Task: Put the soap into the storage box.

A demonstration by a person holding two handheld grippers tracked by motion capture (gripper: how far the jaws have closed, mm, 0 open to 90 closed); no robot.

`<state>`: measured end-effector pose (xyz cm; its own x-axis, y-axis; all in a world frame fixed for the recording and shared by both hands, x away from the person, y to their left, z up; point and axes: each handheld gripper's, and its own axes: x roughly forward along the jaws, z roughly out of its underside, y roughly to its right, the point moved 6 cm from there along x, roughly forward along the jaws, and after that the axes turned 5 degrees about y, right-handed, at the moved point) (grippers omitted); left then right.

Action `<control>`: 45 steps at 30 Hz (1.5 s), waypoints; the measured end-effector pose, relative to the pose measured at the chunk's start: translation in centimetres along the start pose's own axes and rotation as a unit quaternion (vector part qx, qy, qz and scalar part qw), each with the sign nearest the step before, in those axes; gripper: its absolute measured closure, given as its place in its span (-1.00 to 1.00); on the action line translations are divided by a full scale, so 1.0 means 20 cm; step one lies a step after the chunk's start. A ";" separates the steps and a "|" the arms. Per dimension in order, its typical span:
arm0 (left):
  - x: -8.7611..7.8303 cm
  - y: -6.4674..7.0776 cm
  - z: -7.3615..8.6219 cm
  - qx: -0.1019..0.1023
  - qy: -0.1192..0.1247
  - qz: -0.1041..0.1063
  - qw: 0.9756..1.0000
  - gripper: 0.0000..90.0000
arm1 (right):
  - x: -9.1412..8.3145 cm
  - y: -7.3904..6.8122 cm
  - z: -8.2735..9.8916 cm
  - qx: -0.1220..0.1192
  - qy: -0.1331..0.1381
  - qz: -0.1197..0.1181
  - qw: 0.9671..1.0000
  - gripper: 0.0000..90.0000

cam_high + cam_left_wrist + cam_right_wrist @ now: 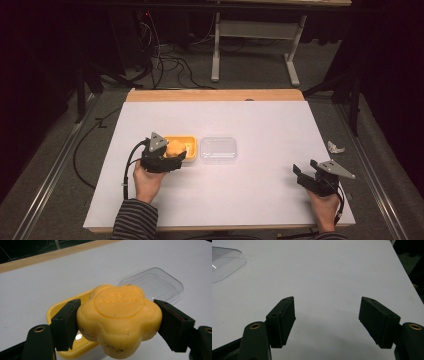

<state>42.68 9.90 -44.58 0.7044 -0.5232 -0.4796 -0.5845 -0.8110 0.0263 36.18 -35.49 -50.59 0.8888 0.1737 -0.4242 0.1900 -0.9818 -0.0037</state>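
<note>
Left gripper (117,322) pinching flower-shaped yellow soap (118,320) above yellow soap dish (186,145), clear lid (218,148) beside; right gripper (327,320) spread, empty.

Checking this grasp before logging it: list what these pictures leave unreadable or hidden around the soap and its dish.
- Raised lettering on the soap: left gripper view, too blurred to read.
- Inside of the yellow dish: left gripper view, mostly hidden behind the soap and a jaw.
- Clear lid: right gripper view, cut off by the left edge.
- Soap's underside: high view, covered by the left gripper.
</note>
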 end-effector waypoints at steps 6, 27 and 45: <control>0.01 -0.03 0.00 -0.013 0.002 -0.008 1.000 -0.42 | 0.00 0.00 0.00 0.002 0.000 0.000 1.000 -0.34; 0.11 -0.13 0.03 -0.028 -0.016 -0.053 0.998 -0.42 | 0.00 0.00 0.00 0.006 0.001 -0.001 1.000 -0.34; 0.27 -0.15 0.09 -0.038 -0.040 -0.062 0.997 -0.42 | 0.00 -0.01 0.00 -0.005 -0.002 -0.006 1.000 -0.34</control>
<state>47.55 10.05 -48.75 0.7336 -0.3975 -0.5512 -0.4602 -0.8874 0.0276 36.14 -35.34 -50.60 0.8849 0.1842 -0.4278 0.2036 -0.9790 -0.0003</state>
